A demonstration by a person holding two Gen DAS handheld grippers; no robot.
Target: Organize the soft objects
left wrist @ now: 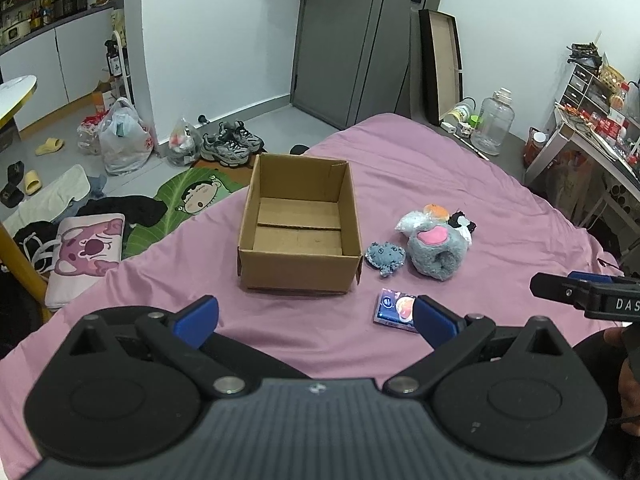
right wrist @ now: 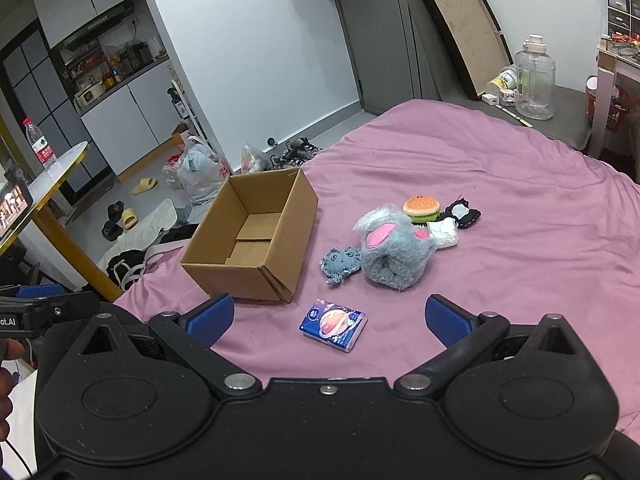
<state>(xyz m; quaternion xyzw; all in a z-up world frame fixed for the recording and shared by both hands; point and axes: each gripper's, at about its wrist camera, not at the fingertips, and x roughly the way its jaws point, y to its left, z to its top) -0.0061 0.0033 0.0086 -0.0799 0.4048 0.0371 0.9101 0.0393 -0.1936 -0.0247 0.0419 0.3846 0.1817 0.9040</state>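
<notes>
An open, empty cardboard box (left wrist: 298, 256) (right wrist: 256, 240) stands on the pink bed. To its right lie a small blue-grey plush (left wrist: 384, 257) (right wrist: 340, 264), a big grey plush with pink ears (left wrist: 436, 252) (right wrist: 394, 252), a burger toy (right wrist: 421, 207), a black pouch (right wrist: 462, 213) and a white packet (right wrist: 444, 232). A blue tissue pack (left wrist: 394, 308) (right wrist: 334, 323) lies nearer. My left gripper (left wrist: 316, 316) is open and empty in front of the box. My right gripper (right wrist: 330, 316) is open and empty above the tissue pack.
The pink bed (left wrist: 480, 184) (right wrist: 520, 184) ends at left over a floor with shoes (left wrist: 232, 144), bags (left wrist: 124, 140), clothes and a pink cushion (left wrist: 86, 256). A yellow-edged table (right wrist: 52, 176) stands left. A large clear jug (right wrist: 534, 80) and a desk (left wrist: 592, 144) are at right.
</notes>
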